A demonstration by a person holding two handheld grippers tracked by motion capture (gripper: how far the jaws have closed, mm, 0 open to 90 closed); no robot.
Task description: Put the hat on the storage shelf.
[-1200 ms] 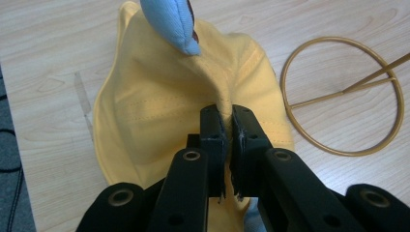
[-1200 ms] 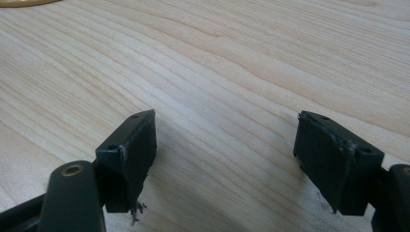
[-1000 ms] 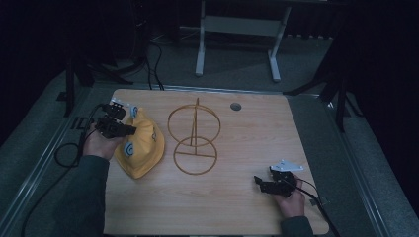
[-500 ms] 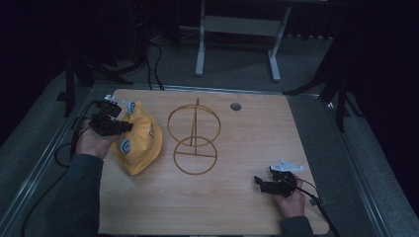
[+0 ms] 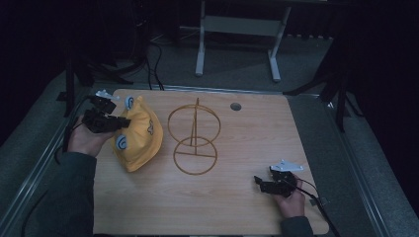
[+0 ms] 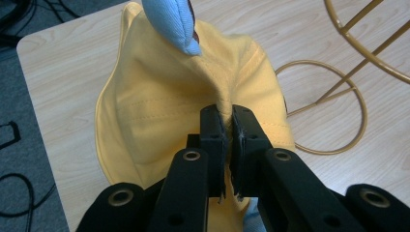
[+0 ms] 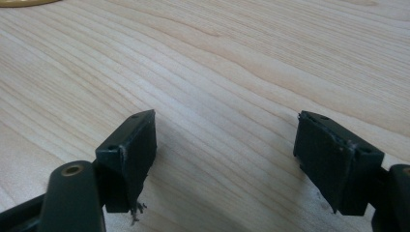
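Observation:
A yellow cap (image 5: 141, 136) with light blue round patches lies at the left of the wooden table (image 5: 237, 207), its near side pulled up. My left gripper (image 5: 121, 123) is shut on a pinch of the cap's yellow cloth (image 6: 223, 104), seen bunched between the jaws in the left gripper view. A blue patch (image 6: 174, 24) stands up at the top of that view. A gold wire stand (image 5: 194, 140) with two rings rises just right of the cap. My right gripper (image 5: 259, 183) rests low at the table's front right, open, with bare wood between its pads (image 7: 133, 150).
A small round grommet hole (image 5: 235, 106) sits near the table's back edge. A grey metal frame (image 5: 237, 29) stands on the floor behind the table. Cables (image 5: 148, 54) lie on the floor at the back left. Bare wood spreads between the stand and the right gripper.
My left gripper has risen a little with the cap's cloth in it, lifting that side of the cap. The right gripper has stayed where it was.

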